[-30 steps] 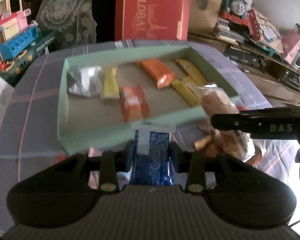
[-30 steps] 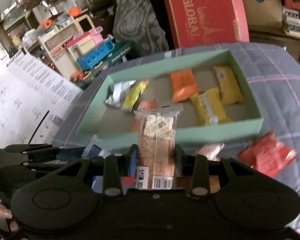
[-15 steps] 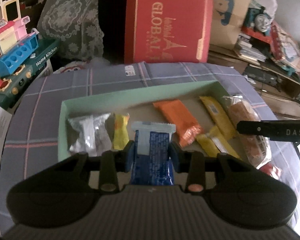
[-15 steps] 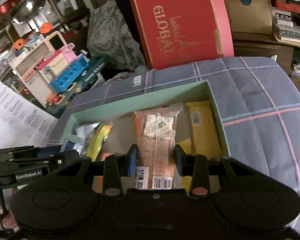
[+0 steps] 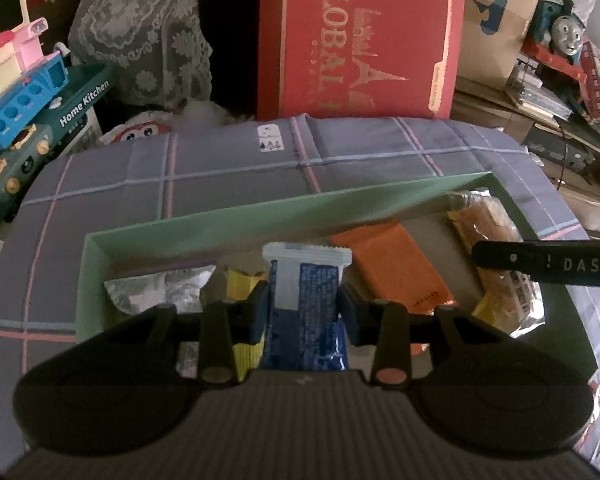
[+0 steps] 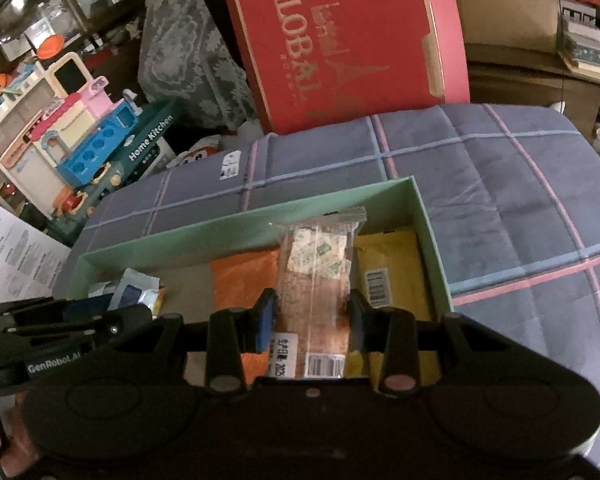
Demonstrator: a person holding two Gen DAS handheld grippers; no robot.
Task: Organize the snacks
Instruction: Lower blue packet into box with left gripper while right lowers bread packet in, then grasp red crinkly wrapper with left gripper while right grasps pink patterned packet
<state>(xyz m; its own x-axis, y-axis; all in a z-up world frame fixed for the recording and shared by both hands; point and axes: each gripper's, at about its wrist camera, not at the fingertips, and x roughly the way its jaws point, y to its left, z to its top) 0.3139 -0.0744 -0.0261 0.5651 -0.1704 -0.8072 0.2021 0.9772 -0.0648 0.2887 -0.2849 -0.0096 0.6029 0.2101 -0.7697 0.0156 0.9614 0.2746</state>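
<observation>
- The blue snack packet (image 5: 306, 300) stands upright between the pads of the left gripper (image 5: 305, 312), clenched at its sides, its white crimped top edge poking up past the fingertips; it hangs over the left-middle part of the green tray (image 5: 260, 216).
- The clear-wrapped biscuit pack (image 6: 316, 280) is clamped the same way in the right gripper (image 6: 313, 316), long side running away from the camera, barcode label at the near end, over the right part of the tray between the orange and yellow packets.
- Inside the tray, seen from the left wrist: a silver foil packet (image 5: 160, 292) at the left end, a small yellow packet (image 5: 240, 280) just beside it and partly hidden by the gripper finger, an orange packet (image 5: 396, 272) lying flat in the middle, and more yellow wrappers at the right, mostly covered.
- From the right wrist, the orange packet sits left of the held biscuit pack and a yellow packet with barcode (image 6: 388, 276) lies flat against the tray's right wall.
- Each gripper shows in the other's view: the right one's black finger crosses the tray's right end, the left one enters low at the left.
- The tray rests on a purple checked cloth (image 5: 220, 160) with pink and blue lines.
- Behind the cloth stands a red box (image 5: 360, 36) lettered GLOBAL; a toy kitchen set (image 6: 80, 132) is off to the left, a toy train (image 5: 564, 36) at the far right.
</observation>
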